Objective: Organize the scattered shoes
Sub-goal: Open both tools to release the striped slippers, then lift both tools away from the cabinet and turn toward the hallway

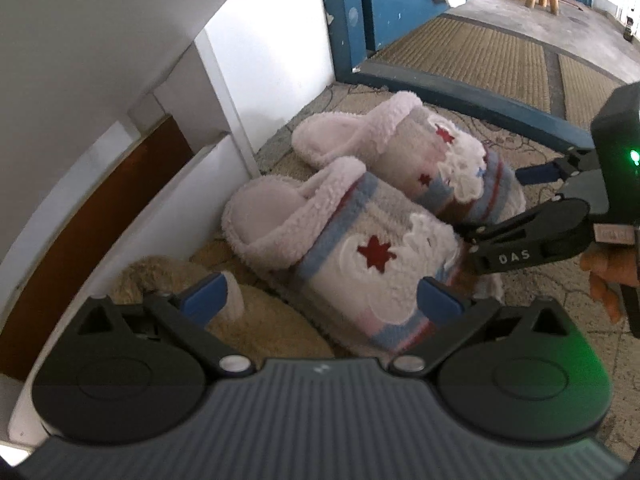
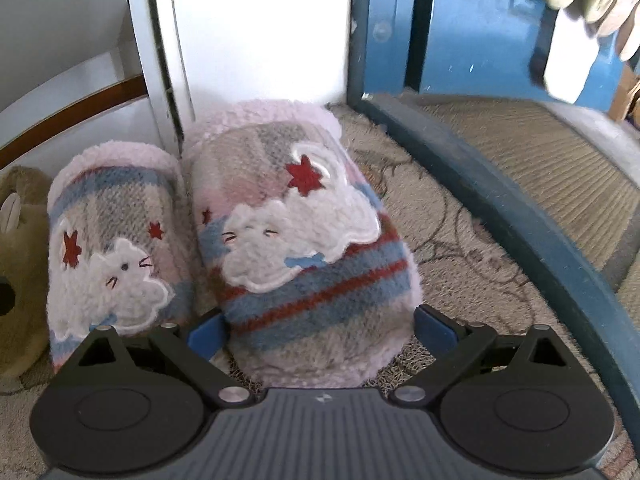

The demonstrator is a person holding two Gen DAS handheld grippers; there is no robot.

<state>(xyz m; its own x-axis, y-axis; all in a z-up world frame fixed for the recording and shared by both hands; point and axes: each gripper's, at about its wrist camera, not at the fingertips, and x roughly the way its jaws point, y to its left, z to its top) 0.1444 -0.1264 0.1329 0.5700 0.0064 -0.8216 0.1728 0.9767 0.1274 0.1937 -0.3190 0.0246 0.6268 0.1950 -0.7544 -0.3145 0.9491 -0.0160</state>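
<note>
Fleece pair: two pink, plaid-knit fleece slippers with white cat patches and red stars are set side by side on a beige patterned mat, heels toward a white cabinet; the left-hand slipper point(image 2: 114, 256) is touching the right-hand slipper point(image 2: 304, 248).
Tan plush slipper point(image 1: 240, 320): seen at the far left beside the cabinet, just next to the pair.
Step in hand: the right-hand slipper is judged to be in the last stage of being lined up with its mate.
Left gripper point(image 1: 320, 300): held wide open and empty, hovering above the tan slipper and the nearer fleece toe.
Right gripper point(image 2: 320, 330): spread wide around the right-hand slipper's toe; whether the blue pads point(image 2: 206, 336) press the fleece cannot be told.
Next move: a straight withdrawal is called for, so that the pair is not dragged askew.
</note>
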